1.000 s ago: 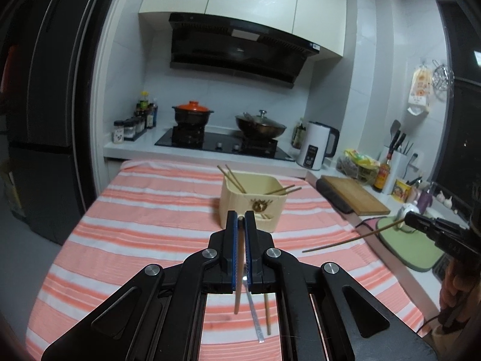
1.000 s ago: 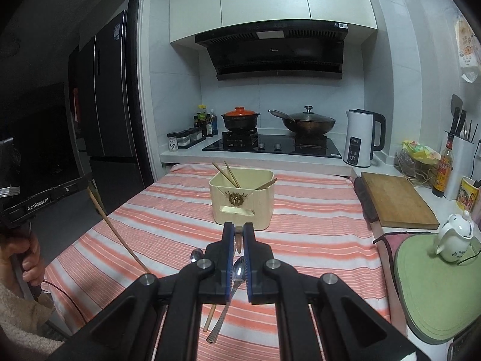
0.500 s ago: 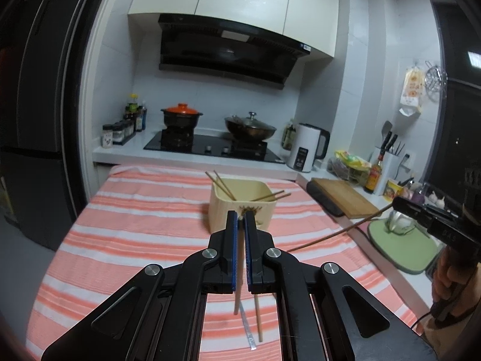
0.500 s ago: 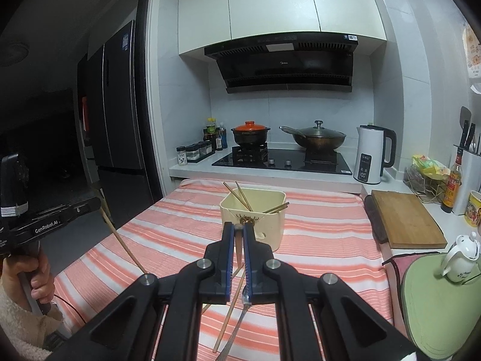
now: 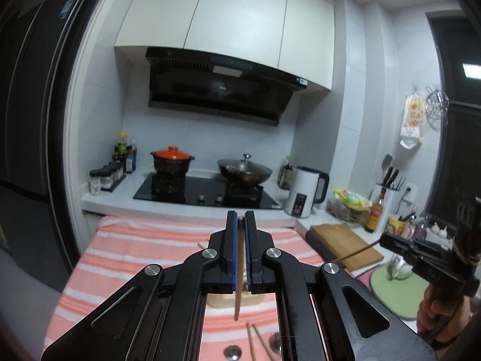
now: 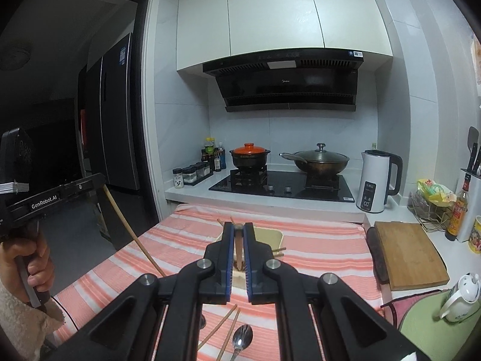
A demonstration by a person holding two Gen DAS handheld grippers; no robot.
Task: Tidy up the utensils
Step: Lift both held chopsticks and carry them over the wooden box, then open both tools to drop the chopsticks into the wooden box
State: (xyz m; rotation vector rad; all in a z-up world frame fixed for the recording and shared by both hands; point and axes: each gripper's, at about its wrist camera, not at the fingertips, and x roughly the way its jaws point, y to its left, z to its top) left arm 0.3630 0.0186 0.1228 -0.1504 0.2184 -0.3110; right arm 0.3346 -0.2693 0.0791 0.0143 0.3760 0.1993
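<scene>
My left gripper (image 5: 239,215) is shut on a wooden chopstick (image 5: 238,294) that hangs down over the cream utensil holder (image 5: 224,300). My right gripper (image 6: 239,227) is shut on another chopstick (image 6: 239,252), its lower end above the holder (image 6: 269,236). Each gripper shows in the other's view: the right one (image 5: 387,242) with its chopstick (image 5: 354,254), the left one (image 6: 97,179) with its chopstick (image 6: 132,234). Loose chopsticks (image 6: 224,325) and a spoon (image 6: 242,337) lie on the striped cloth (image 6: 324,246). Chopsticks stand in the holder.
A wooden cutting board (image 6: 409,252) lies right of the cloth. A green mat (image 6: 433,328) with a white teapot (image 6: 463,293) is at the near right. A stove with pots (image 6: 282,183) and a kettle (image 6: 375,180) stand behind. A fridge (image 6: 117,120) is at the left.
Both grippers have risen and moved forward over the holder, each keeping its chopstick. The holder now sits mostly hidden under the fingers.
</scene>
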